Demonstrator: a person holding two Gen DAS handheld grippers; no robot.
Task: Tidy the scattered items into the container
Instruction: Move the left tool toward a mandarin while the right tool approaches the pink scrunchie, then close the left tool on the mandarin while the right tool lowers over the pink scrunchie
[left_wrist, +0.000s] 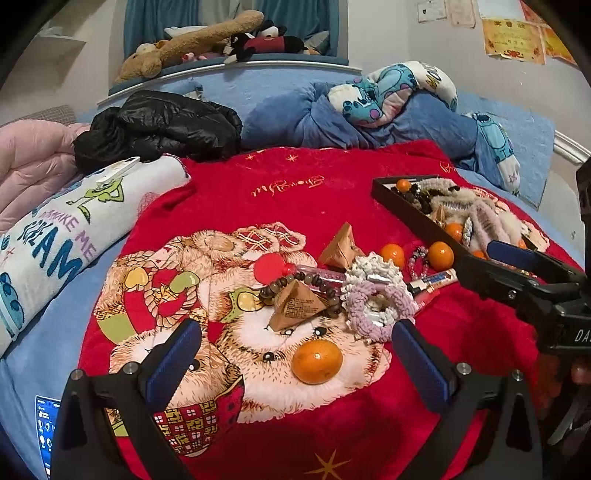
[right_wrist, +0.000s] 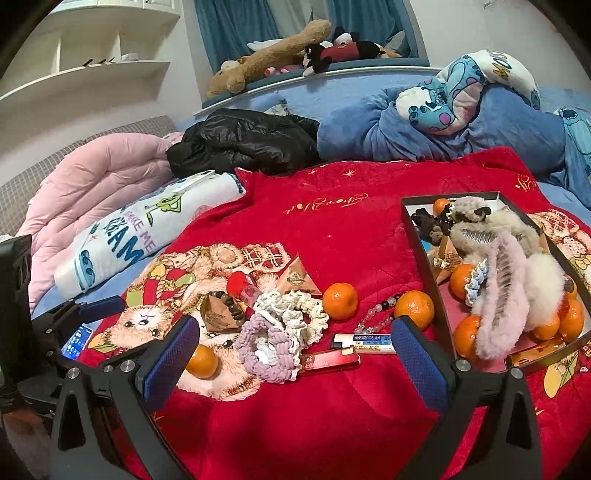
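Both the left gripper (left_wrist: 295, 354) and right gripper (right_wrist: 295, 347) are hovering released, holding nothing; the nearest mandarin (left_wrist: 317, 361) is lying loose between the left jaws on the red blanket (left_wrist: 332, 206); lowering squarely, closing gently and carrying it to the tray (right_wrist: 424, 243) seems wisest

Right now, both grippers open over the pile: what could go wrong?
1. The nearest orange is round on the soft red blanket; it may roll from a grasp.
2. The bead bracelet drapes the paper pyramid; lifting one may drag the other.
3. The box is heaped; additions could spill.
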